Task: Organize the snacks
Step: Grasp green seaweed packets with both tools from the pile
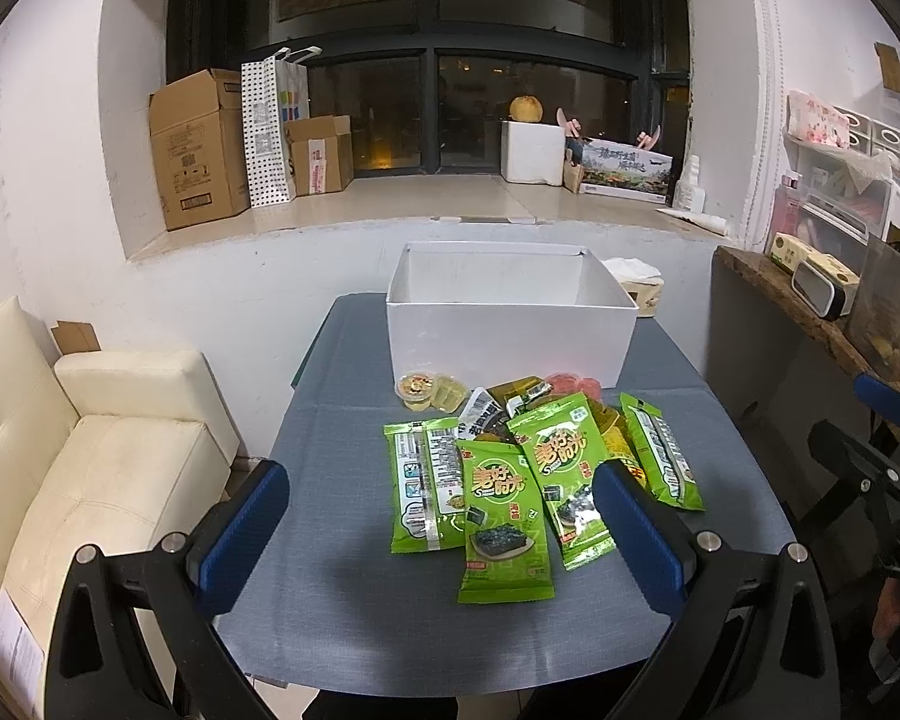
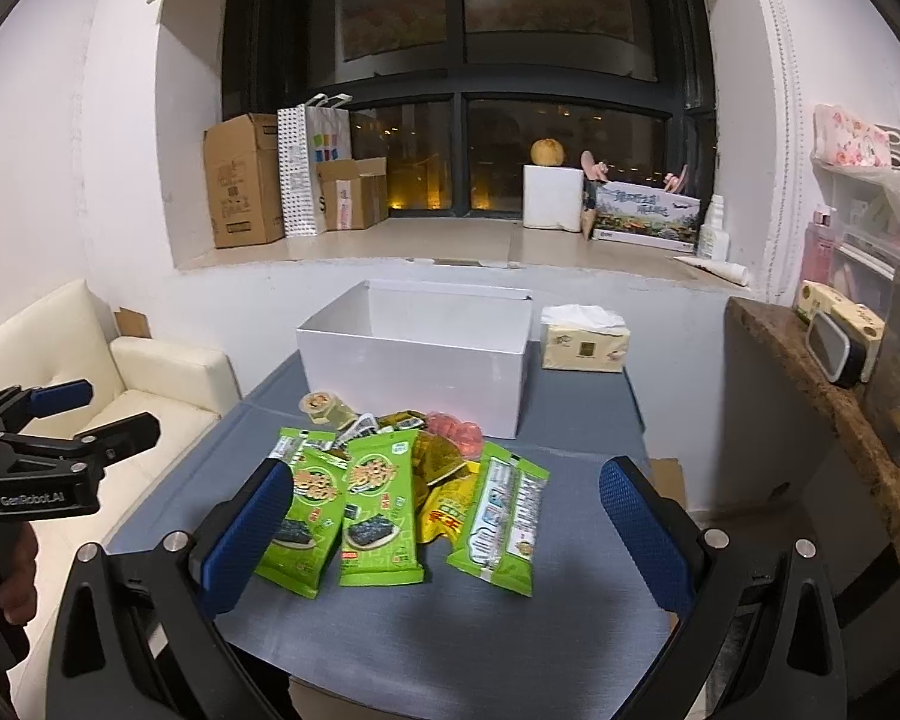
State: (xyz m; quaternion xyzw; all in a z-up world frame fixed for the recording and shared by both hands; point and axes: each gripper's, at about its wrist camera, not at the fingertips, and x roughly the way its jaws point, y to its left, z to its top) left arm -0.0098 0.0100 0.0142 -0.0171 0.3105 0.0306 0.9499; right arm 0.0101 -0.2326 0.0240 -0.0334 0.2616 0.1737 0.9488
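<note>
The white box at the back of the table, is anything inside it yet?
The white box shows only bare white inner walls in both views. Its front wall hides the floor, so the bottom cannot be checked. The green snack packets all lie outside, on the table.

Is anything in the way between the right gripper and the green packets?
Nothing visible. The right gripper hangs open over the green packets on the table; the left gripper is off to the side.

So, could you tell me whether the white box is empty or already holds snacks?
Seemingly empty: the box shows bare white inner walls, though its floor is hidden. The snacks lie on the table outside it.
</note>
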